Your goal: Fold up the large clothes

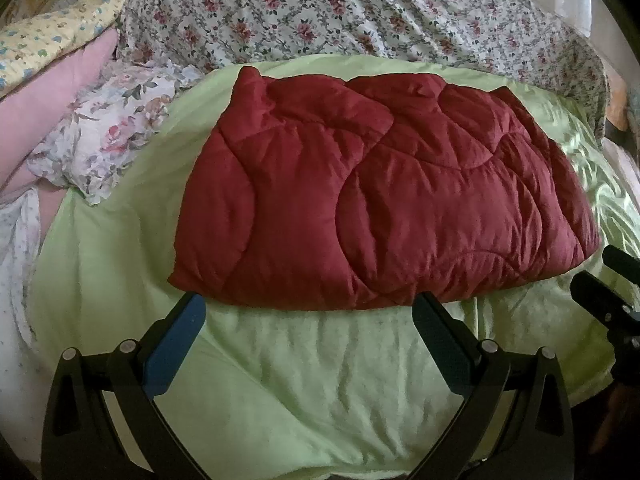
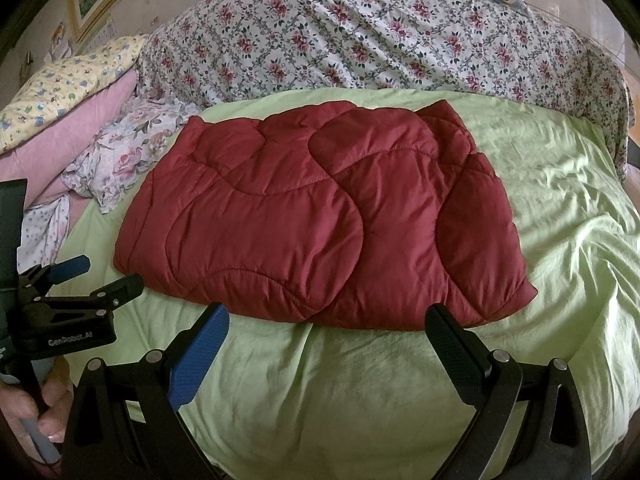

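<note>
A dark red quilted garment [image 1: 380,188] lies folded into a wide rectangle on the light green sheet [image 1: 280,380]; the right wrist view shows the same red garment [image 2: 320,216] with a second layer peeking out along its right side. My left gripper [image 1: 310,304] hovers open just short of the garment's near edge, nothing between its fingers. My right gripper [image 2: 326,316] is also open and empty at the near edge. From the right wrist view the left gripper [image 2: 100,274] shows at the far left, held by a hand [image 2: 36,408].
A floral bedspread [image 1: 340,12] covers the back of the bed. Pillows, yellow [image 1: 48,44] and pink [image 1: 48,108], and a crumpled floral cloth [image 1: 108,132] lie at the left. The green sheet [image 2: 560,208] stretches out right of the garment. The bed's edge drops off at the far right.
</note>
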`<state>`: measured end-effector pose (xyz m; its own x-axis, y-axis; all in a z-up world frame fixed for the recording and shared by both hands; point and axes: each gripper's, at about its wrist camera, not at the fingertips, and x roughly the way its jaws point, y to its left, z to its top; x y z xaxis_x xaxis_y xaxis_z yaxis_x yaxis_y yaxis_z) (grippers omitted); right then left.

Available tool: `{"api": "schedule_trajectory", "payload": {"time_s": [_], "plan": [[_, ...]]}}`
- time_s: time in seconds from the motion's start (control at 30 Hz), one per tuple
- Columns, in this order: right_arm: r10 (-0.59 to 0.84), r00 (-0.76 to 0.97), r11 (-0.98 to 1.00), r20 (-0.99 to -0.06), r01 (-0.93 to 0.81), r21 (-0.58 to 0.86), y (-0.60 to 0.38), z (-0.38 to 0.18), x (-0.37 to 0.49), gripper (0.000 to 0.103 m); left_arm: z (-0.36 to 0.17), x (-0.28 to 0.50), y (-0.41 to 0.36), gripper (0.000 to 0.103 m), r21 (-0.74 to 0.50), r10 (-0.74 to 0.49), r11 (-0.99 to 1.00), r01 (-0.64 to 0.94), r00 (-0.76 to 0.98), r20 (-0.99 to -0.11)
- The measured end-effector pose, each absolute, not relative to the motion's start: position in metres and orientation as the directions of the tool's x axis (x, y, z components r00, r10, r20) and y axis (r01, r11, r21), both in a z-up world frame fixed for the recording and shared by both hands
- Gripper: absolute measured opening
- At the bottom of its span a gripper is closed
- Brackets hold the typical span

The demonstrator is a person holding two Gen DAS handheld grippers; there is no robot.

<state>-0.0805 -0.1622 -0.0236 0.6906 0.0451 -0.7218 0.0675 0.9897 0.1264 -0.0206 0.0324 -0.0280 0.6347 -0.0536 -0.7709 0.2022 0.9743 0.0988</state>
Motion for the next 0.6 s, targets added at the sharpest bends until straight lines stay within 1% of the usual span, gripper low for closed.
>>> {"api": "schedule_trajectory", "payload": {"time_s": [0.17, 0.6], "plan": [[0.044, 0.69, 0.99, -0.723, 0.07, 0.126, -0.162, -0.024, -0.081, 0.099, -0.032, -0.019, 0.033, 0.103, 0.085, -0.065, 0.974, 0.208, 0.624, -0.779], [0.044, 0.69, 0.989, -0.723, 0.07, 0.127, -0.161, -0.024, -0.08, 0.099, -0.04, -0.014, 0.031, 0.103, 0.096, -0.052, 0.974, 0.207, 0.614, -0.788]]}}
